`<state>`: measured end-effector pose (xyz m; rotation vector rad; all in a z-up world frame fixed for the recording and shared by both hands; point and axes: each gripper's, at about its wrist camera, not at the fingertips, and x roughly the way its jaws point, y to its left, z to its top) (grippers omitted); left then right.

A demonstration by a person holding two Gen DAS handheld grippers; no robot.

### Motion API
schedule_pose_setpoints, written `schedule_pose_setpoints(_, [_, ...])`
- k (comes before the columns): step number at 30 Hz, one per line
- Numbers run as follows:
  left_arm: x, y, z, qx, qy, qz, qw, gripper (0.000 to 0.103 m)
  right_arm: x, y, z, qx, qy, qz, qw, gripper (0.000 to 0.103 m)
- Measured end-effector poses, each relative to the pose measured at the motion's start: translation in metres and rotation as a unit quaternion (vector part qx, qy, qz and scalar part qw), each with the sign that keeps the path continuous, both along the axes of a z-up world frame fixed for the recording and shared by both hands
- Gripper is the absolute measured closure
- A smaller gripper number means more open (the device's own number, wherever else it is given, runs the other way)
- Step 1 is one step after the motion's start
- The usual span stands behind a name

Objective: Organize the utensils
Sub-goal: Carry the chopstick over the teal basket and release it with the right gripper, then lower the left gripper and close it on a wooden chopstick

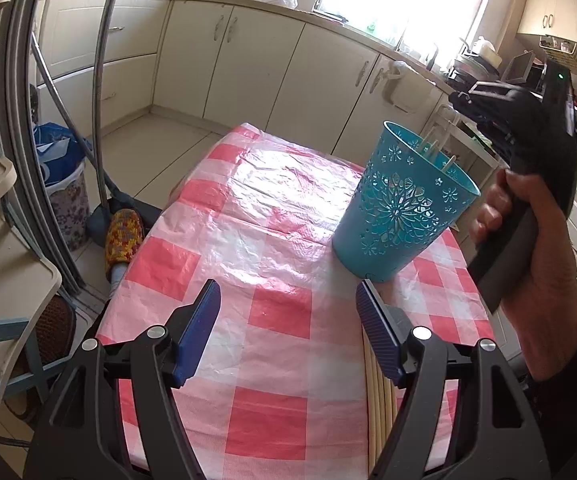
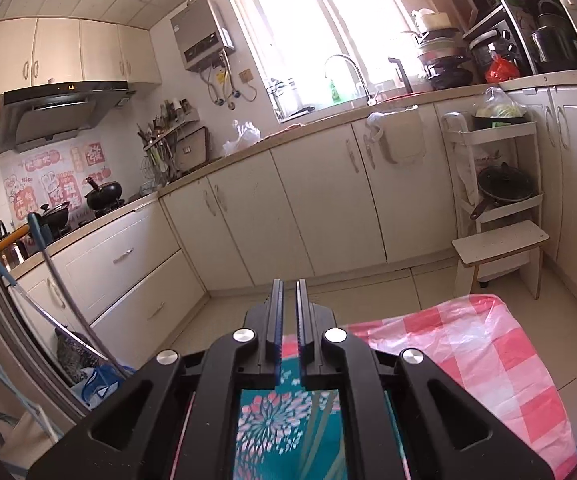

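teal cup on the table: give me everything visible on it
The teal cup is a tapered holder, seemingly plastic, wider at the rim, its wall pierced with flower and snowflake cutouts. It stands upright on the pink-and-white checked tablecloth, near the table's right edge in the left wrist view. A few pale thin sticks, possibly chopsticks, poke above its rim. Neither claw touches it; in the right wrist view it shows directly below that claw.

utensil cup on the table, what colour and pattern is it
The plastic utensil cup is teal, with cut-out flower patterns in its wall; it shows best in the left wrist view.
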<state>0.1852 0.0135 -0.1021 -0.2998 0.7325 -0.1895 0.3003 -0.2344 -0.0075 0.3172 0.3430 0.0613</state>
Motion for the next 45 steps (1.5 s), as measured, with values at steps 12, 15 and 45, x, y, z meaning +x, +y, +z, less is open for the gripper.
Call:
schedule_pose_setpoints(12, [-0.02,0.009,0.011,-0.002,-0.005,0.012,0.9999,0.03,-0.143,0.007,-0.075,-0.036,0.148,0.054,0.987,0.079])
schedule_pose_setpoints(15, [-0.025,0.006,0.008,0.001,0.005,0.008,1.0,0.03,-0.15,0.014,-0.115,-0.03,0.217,0.063,0.974,0.083])
schedule_pose_setpoints(45, [0.005,-0.066,-0.034,0.1,0.07,-0.083,0.989,0.025,-0.151,0.003,-0.151,-0.103,0.319,0.063,0.94,0.097])
